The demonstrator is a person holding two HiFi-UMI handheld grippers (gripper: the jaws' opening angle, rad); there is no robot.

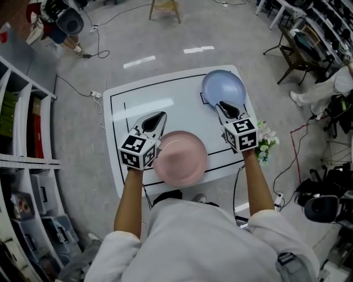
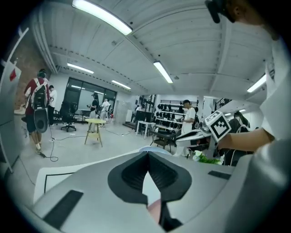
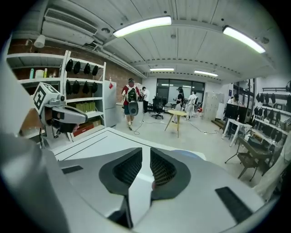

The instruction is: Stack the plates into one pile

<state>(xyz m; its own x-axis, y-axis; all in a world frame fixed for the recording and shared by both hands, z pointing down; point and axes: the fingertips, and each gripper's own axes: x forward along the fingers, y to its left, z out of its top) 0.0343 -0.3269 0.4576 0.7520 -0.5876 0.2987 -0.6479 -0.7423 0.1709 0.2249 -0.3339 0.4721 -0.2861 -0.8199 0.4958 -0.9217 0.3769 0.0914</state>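
Observation:
A pink plate sits at the near edge of the white table, between my two grippers' marker cubes, and it looks blurred. A blue plate lies at the far right of the table. My left gripper is left of the pink plate, shut, its tips meeting on nothing. A pink sliver shows low in the gap. My right gripper reaches over the blue plate's near rim. Its jaws stand a narrow slit apart with nothing between them, and the blue plate is just beyond.
A small bunch of flowers sits off the table's right edge beside my right wrist. White shelving runs along the left. A wooden stool and floor cables lie beyond the table, with dark chairs to the right.

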